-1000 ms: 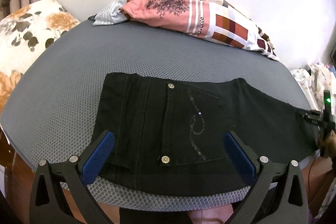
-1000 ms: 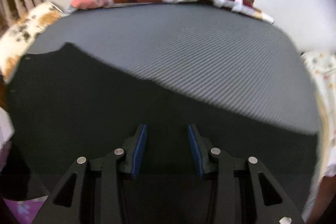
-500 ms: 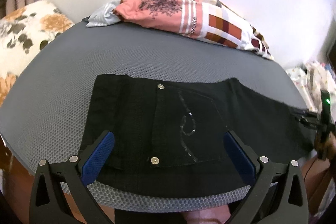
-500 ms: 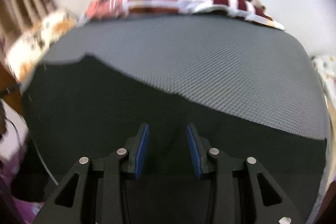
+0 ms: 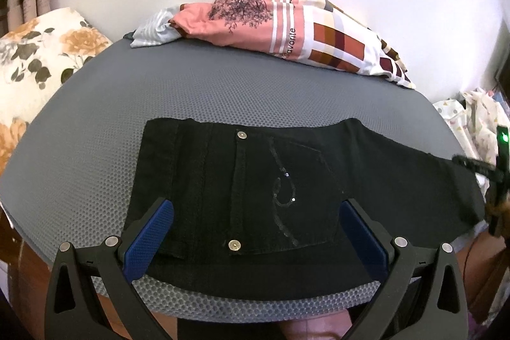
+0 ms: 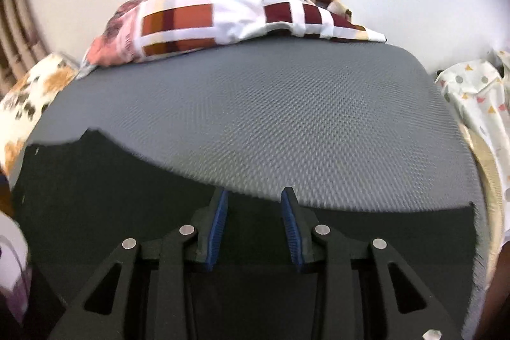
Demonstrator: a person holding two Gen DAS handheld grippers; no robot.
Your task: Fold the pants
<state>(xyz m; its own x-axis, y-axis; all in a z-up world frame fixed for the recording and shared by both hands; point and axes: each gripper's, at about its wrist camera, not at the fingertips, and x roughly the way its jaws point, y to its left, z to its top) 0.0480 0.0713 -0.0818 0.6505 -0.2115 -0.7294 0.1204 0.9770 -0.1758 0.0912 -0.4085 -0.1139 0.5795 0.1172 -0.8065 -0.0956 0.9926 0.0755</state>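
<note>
Black pants (image 5: 255, 196) flat on the grey tabletop (image 5: 223, 91).
Left gripper (image 5: 255, 219) jaws wide, empty; right gripper (image 6: 254, 222) jaws partly apart, gripping nothing visible.

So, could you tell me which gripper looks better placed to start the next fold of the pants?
Probably the right gripper: its narrow jaws sit low over the leg end of the pants, with black cloth between them. The left gripper is wide open, above the waist and pocket, holding nothing.
</note>
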